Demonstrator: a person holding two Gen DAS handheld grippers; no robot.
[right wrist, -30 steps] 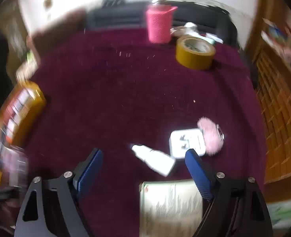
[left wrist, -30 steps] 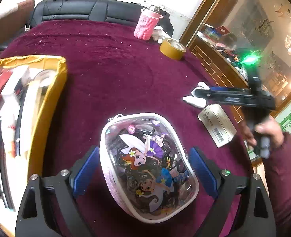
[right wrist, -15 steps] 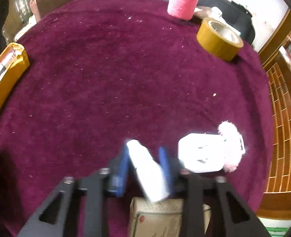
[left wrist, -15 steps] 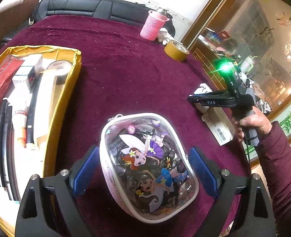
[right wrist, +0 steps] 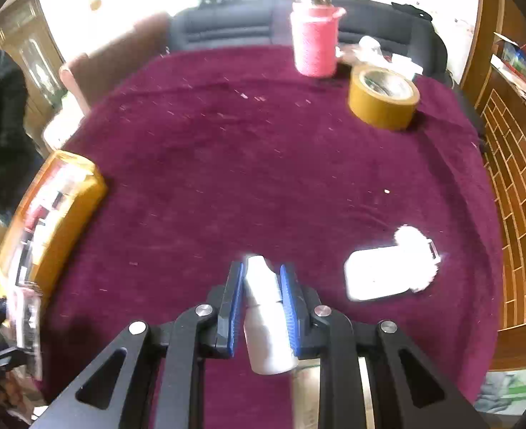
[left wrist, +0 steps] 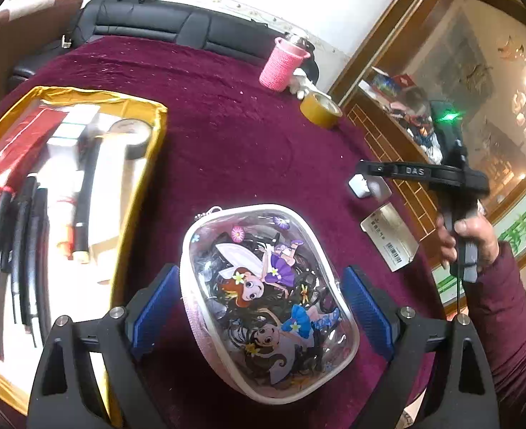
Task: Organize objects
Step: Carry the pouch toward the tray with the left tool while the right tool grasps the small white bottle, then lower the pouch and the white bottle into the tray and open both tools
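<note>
Open room: the maroon tablecloth [right wrist: 227,164] lies bare across its middle, between the gold box [left wrist: 134,193] at the left edge and the small things near the right edge.
Far edge: a pink cup [right wrist: 314,43] and one brown tape roll [right wrist: 382,96] stand near the back, close together.
Right edge: one white case [right wrist: 373,279] touches a pink pompom [right wrist: 418,257]; one flat carton [left wrist: 388,236] lies near the cloth's edge.
Count: two grippers, one pouch, one bottle, one box.
Left gripper [left wrist: 259,311]: jaws spread wide around the cartoon pouch [left wrist: 266,296]; whether the pads touch its sides I cannot tell.
Right gripper [right wrist: 261,286]: points downward, pads pinching the white bottle [right wrist: 264,314], which runs lengthwise between them.
Hand [left wrist: 470,239]: wraps the right gripper's handle, in a maroon sleeve [left wrist: 506,325].
</note>
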